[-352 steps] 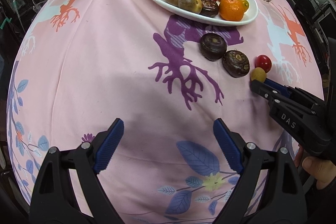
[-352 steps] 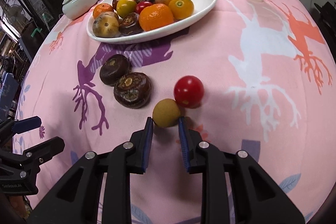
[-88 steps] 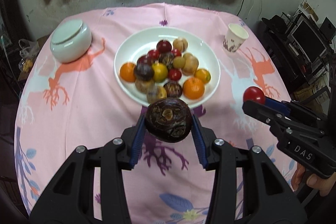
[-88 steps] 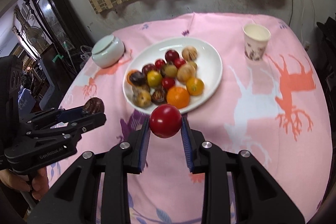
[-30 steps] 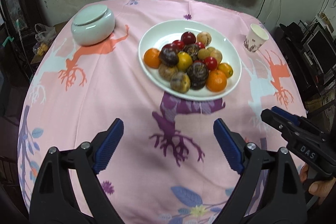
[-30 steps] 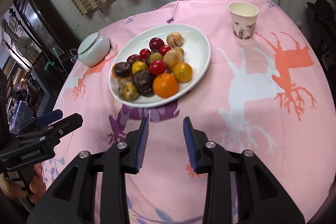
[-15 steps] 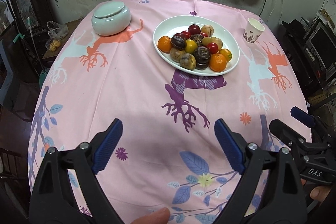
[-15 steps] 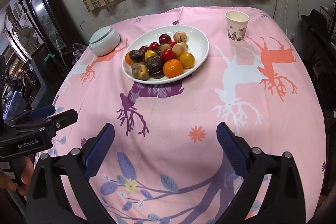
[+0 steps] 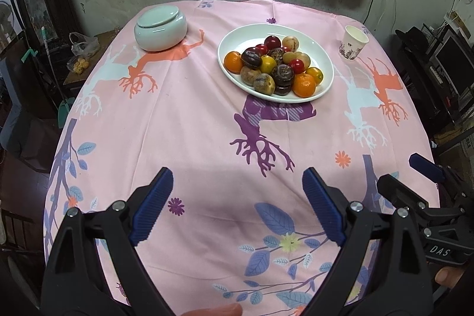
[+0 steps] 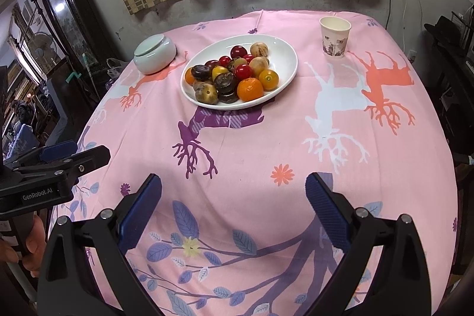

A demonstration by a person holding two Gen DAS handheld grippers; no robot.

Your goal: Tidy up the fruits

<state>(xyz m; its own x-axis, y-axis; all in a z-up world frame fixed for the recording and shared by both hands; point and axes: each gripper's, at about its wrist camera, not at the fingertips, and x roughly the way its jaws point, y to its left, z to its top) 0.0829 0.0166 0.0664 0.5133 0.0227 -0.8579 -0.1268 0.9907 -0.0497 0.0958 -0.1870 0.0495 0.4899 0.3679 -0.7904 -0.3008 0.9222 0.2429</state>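
Left gripper [image 9: 237,206] spread wide, nothing between its blue pads, held over the near edge of the pink tablecloth [image 9: 192,123]. Right gripper [image 10: 234,208] likewise released and empty, over the near cloth on the right side. All fruits [image 9: 272,68] sit piled in the white plate [image 9: 323,61] at the far centre of the table: oranges, red and yellow tomatoes, dark brown and tan pieces. Pale lidded bowl [image 9: 161,31] far left of the plate; paper cup [image 9: 353,42] far right, both well apart from it.
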